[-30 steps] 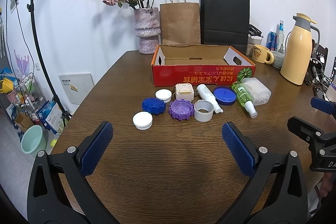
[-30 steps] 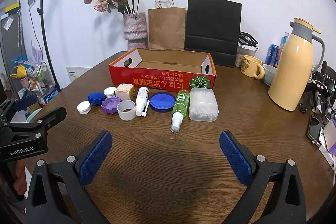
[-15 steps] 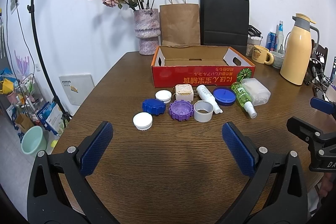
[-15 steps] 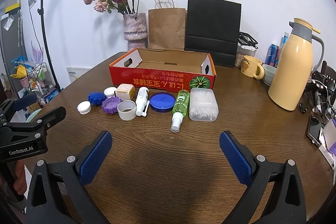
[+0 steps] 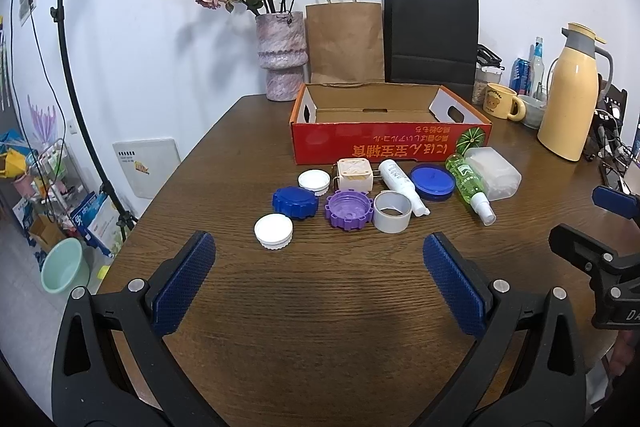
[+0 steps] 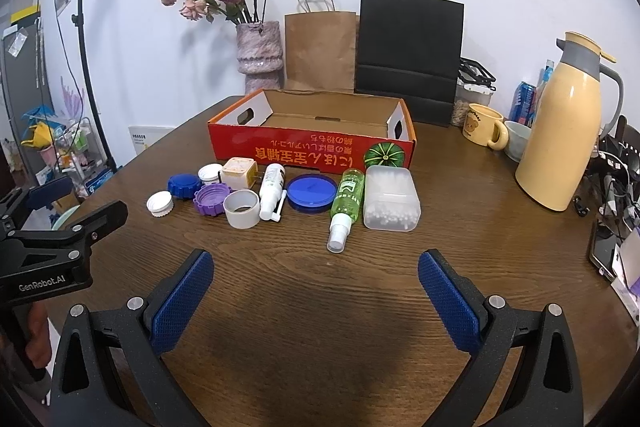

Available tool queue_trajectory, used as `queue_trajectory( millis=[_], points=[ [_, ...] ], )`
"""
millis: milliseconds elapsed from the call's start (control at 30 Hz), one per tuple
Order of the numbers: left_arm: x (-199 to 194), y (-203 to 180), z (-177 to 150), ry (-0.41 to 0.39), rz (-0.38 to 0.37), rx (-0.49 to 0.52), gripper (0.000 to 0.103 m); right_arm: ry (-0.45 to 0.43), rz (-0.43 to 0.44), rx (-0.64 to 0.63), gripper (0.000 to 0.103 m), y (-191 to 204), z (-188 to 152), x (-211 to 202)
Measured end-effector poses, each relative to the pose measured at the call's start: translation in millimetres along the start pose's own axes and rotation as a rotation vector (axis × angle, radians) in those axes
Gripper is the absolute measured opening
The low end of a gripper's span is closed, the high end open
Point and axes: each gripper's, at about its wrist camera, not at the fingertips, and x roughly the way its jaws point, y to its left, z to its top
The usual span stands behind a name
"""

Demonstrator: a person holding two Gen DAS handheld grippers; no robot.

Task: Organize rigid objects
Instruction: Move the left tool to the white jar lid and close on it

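A row of small items lies in front of the empty red cardboard box: two white caps, a blue cap, a purple cap, a tape roll, a beige cube, a white bottle, a blue lid, a green spray bottle and a clear cotton-swab box. My left gripper hangs open over bare table, short of the caps. My right gripper is open too, near the spray bottle's nozzle, holding nothing.
Behind the box stand a vase of dried roses, a brown paper bag and a black bag. A yellow thermos, a mug and cables sit at the right. The wooden table curves off at left.
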Motion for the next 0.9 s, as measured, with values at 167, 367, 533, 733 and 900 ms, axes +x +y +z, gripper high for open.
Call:
queue_trajectory(
  millis=[167,367,533,733,900],
  points=[
    [9,4,1,0.008,0.013,-0.007,0.103,0.011,0.003,0.003,0.103,-2,3,10],
    [23,10,2,0.019,0.035,-0.016,0.103,0.025,0.000,0.006,0.103,-2,5,23],
    [35,15,3,0.035,0.053,-0.018,0.103,0.040,-0.001,0.011,0.103,-3,6,35],
    [54,24,5,0.062,0.080,-0.015,0.103,0.062,-0.004,0.015,0.103,-5,10,54],
    [74,37,7,0.093,0.120,-0.019,0.103,0.084,-0.035,0.008,0.103,-5,13,70]
  ],
)
